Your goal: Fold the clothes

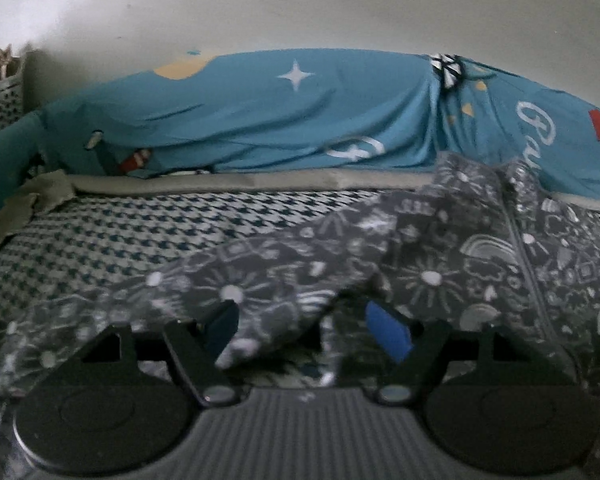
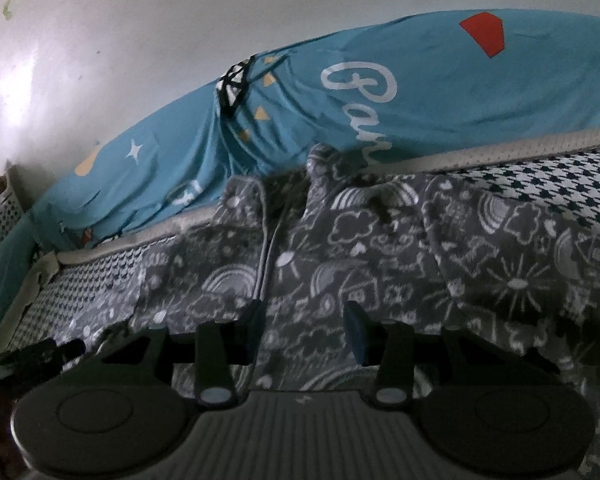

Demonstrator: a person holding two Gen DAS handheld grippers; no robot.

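A grey garment (image 1: 440, 272) printed with white doodles, with a zip up its front, lies spread on the houndstooth bed cover (image 1: 100, 240). One sleeve reaches out to the left. My left gripper (image 1: 306, 332) hovers low over that sleeve; its blue pads (image 1: 388, 336) stand wide apart, and the cloth lies under and between them without being pinched. In the right wrist view the same garment (image 2: 380, 248) fills the middle, zip (image 2: 266, 248) running away from me. My right gripper (image 2: 306, 328) is just right of the zip, jaws partly apart over the flat cloth, pads (image 2: 356, 336) not pressing it.
A blue printed blanket or pillow (image 1: 280, 120) lies heaped along the back against a pale wall (image 1: 300, 8). A grey piped mattress edge (image 1: 240, 182) runs in front of it. A perforated white basket (image 1: 0, 100) stands at the far left.
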